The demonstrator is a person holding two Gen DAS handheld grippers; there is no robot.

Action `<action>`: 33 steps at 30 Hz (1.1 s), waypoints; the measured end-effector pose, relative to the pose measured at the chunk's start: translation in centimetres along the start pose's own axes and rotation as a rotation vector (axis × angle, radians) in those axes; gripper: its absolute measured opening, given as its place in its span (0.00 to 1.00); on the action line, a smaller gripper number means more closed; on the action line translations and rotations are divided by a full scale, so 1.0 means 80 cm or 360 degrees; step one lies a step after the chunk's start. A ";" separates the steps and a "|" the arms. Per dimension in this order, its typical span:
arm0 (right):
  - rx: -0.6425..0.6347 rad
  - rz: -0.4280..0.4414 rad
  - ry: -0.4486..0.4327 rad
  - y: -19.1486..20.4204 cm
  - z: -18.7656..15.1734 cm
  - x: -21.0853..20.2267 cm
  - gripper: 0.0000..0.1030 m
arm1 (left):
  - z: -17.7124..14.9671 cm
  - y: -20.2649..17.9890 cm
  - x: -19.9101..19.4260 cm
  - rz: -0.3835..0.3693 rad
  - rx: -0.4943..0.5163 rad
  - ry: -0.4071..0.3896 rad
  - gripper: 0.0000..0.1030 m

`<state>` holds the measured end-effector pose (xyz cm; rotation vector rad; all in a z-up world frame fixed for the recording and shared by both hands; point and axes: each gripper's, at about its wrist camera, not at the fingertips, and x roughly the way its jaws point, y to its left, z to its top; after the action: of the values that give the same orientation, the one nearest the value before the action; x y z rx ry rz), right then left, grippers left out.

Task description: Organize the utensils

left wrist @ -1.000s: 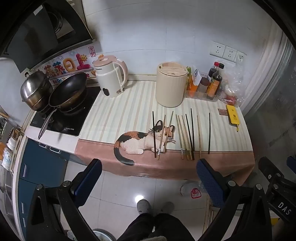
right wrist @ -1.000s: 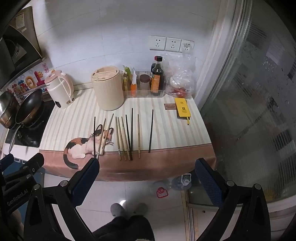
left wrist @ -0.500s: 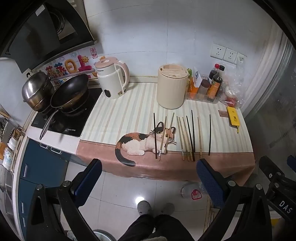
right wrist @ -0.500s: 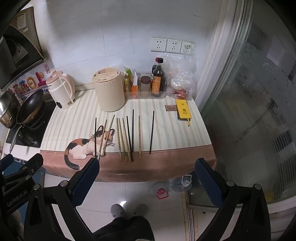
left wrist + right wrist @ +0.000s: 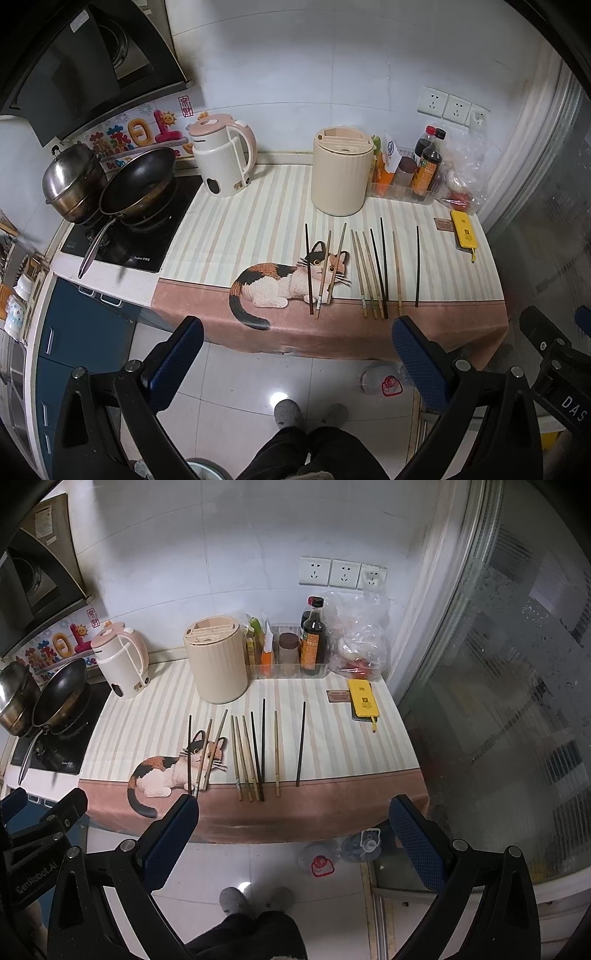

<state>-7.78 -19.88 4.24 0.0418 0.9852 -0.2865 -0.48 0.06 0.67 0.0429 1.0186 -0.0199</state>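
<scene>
Chopsticks lie lengthwise toward the wall — both hand-held grippers spread, empty.

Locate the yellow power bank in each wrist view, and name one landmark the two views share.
Left wrist: yellow power bank at the counter's far right edge.
Right wrist: yellow power bank right of centre, beside the glass door.
Shared landmark: beige utensil holder.

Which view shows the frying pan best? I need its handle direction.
The left wrist view: the frying pan is whole, its handle running toward the counter's front edge. The right wrist view has the frying pan small at the left edge, handle still visible.
</scene>
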 end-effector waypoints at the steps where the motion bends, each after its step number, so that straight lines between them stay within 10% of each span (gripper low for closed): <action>1: 0.0000 0.0000 -0.0003 0.000 0.000 -0.001 1.00 | 0.000 -0.001 -0.001 0.0000 -0.0001 -0.0002 1.00; 33: -0.0005 -0.0007 -0.0063 -0.001 0.002 -0.023 1.00 | 0.000 0.003 -0.016 0.0002 0.0014 -0.0056 1.00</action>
<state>-8.64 -19.60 5.84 0.0308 0.9467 -0.2888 -1.15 0.32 1.78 0.0512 0.9834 -0.0240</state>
